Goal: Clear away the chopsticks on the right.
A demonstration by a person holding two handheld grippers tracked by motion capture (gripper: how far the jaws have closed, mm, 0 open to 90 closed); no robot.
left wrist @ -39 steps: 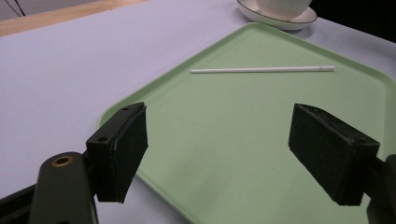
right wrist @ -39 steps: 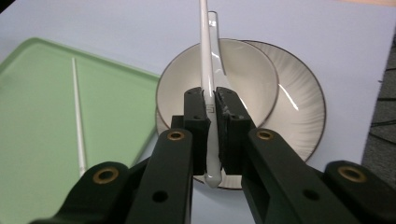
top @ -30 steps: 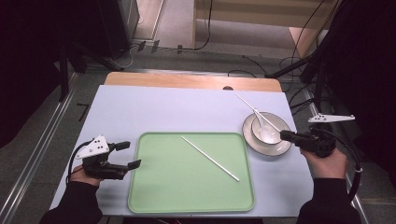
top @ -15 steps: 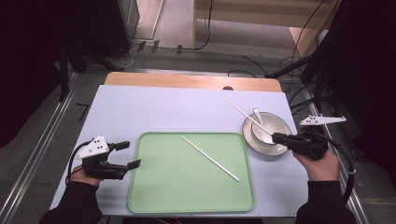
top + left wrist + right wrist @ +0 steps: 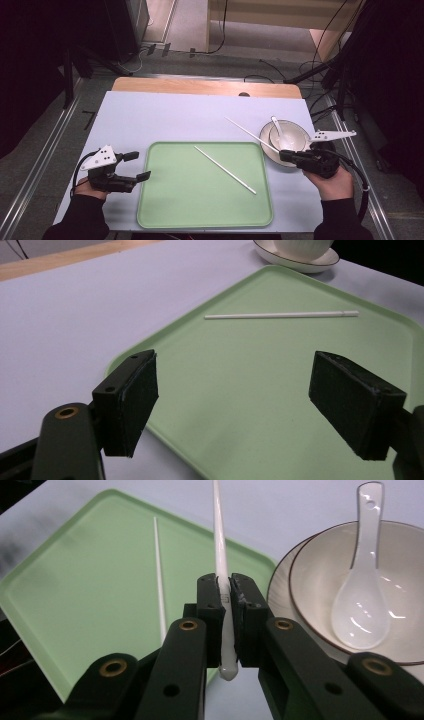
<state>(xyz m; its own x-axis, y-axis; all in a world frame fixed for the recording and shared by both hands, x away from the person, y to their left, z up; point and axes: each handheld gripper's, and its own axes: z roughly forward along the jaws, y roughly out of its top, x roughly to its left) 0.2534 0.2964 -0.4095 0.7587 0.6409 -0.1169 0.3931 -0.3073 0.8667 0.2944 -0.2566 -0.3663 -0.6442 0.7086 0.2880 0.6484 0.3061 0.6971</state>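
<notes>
My right gripper is shut on a white chopstick, which sticks out up and to the left over the table. It hovers by the near left side of a white bowl on a saucer, with a white spoon in the bowl. A second white chopstick lies slantwise on the green tray. At the tray's left edge my left gripper rests open, nothing between its pads.
The tray lies on a pale lilac table top with a wooden strip along the far edge. Cables run over the floor behind and to the right of the table. Bare table stretches beyond the tray.
My right gripper has carried its chopstick leftward and slightly nearer, from over the bowl to the bowl's left side. The left gripper has stayed still.
</notes>
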